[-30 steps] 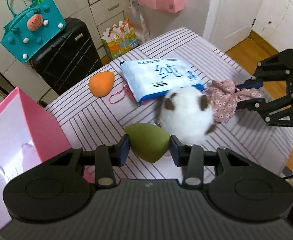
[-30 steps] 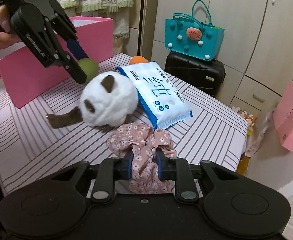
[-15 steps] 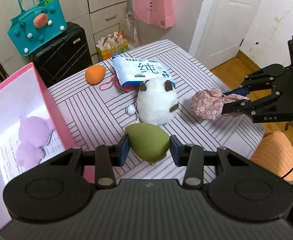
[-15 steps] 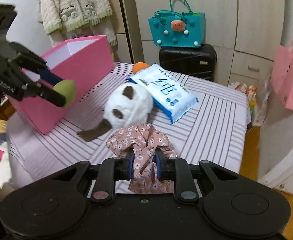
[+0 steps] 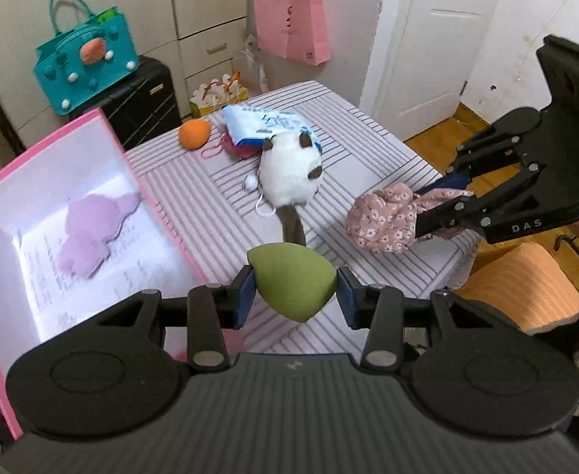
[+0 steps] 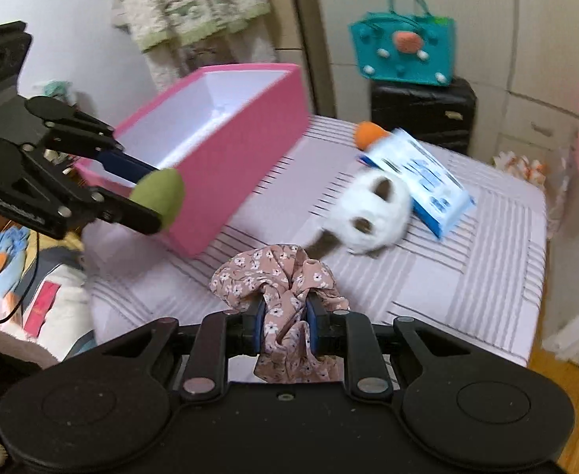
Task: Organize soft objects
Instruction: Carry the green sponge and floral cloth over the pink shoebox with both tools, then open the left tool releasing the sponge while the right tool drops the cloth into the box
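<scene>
A: Hidden parts? The right wrist view is motion-blurred; the print on the blue-and-white wipes pack (image 6: pixel 422 175) is unreadable. A pink item under that pack shows only as an edge.

B: Noted. The open pink cardboard box (image 5: pixel 104 130) is cut off at the left frame edge; a pale purple shape (image 5: pixel 92 229) lies inside, blurred.

A: Left claw (image 5: pixel 295 290) is clamped on the green teardrop-shaped sponge (image 5: pixel 292 281), held in the air just beside the box's near wall.

B: Right claw (image 6: pixel 285 326) is pinched on the pink floral fabric scrunchie (image 6: pixel 277 276), above the near edge of the striped tabletop (image 6: pixel 467 260).

A: Between them: the white plush toy with brown ears (image 5: pixel 289 172), lying on the tabletop, touching the pack. The orange teardrop-shaped sponge (image 5: pixel 194 134) sits near the far edge.

B: Bare stripes show right of the toy.
</scene>
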Available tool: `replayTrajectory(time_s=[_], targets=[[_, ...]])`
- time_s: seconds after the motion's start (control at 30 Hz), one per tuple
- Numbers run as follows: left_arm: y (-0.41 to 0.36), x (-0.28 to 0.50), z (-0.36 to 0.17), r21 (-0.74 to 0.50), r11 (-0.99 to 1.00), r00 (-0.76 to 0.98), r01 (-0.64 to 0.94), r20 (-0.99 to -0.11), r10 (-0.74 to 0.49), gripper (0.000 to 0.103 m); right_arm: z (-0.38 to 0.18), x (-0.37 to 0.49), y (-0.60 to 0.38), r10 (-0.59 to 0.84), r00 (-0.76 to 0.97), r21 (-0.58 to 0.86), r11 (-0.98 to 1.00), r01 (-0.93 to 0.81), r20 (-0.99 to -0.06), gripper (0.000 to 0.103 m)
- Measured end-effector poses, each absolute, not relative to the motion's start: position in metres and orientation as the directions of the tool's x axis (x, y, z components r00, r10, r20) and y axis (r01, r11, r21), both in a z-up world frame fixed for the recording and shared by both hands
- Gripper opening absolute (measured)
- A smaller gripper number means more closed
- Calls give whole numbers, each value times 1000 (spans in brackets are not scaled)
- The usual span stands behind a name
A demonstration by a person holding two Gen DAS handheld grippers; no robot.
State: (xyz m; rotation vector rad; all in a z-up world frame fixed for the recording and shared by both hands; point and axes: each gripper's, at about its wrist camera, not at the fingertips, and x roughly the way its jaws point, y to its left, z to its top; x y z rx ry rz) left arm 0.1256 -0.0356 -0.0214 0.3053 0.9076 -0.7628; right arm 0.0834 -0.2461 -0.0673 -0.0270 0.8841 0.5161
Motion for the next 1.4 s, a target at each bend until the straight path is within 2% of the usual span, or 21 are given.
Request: replayTrajectory(time_s=[0.1,0.23,0.37,0.73,0.93,1.03,1.13,1.23,1.4], targets=[[-24,116,-22,-87,720,375,689,-807,-456,43,-59,76,-227,414,566,115,865,-488,-713,24],[-9,101,-18,-76,742,394,667,-809,-437,43,-54,76,-207,466,539,142,833,-535,-701,24],[8,87,-9,-58,751,422,658,-797,-432,43,-45,73,-184,479,536,110,808,-579,-696,24],[54,76,6,-53,784,515,619,-726,-456,43,-12,83,-139,488,556,-3,750,-662,-673,24],[80,117,-6,-54,821,564,568,-701,-437,44,-12,121,-123,489,620,-50,760,-648,-614,24],[92,151,-23,-78,839,540,538,-733,-414,44,-13,148,-116,494,640,-50,768,-638,-588,25],[104,185,-38,-86,859,525,505,-759,-385,44,-13,181,-106,517,607,-23,750,-661,-603,25],[113,214,-47,-70,876,567,476,-738,-367,44,-16,216,-92,529,581,-4,737,-675,-619,25],[106,251,-65,-20,882,583,471,-743,-328,44,-33,283,-61,523,495,81,740,-668,-694,25]])
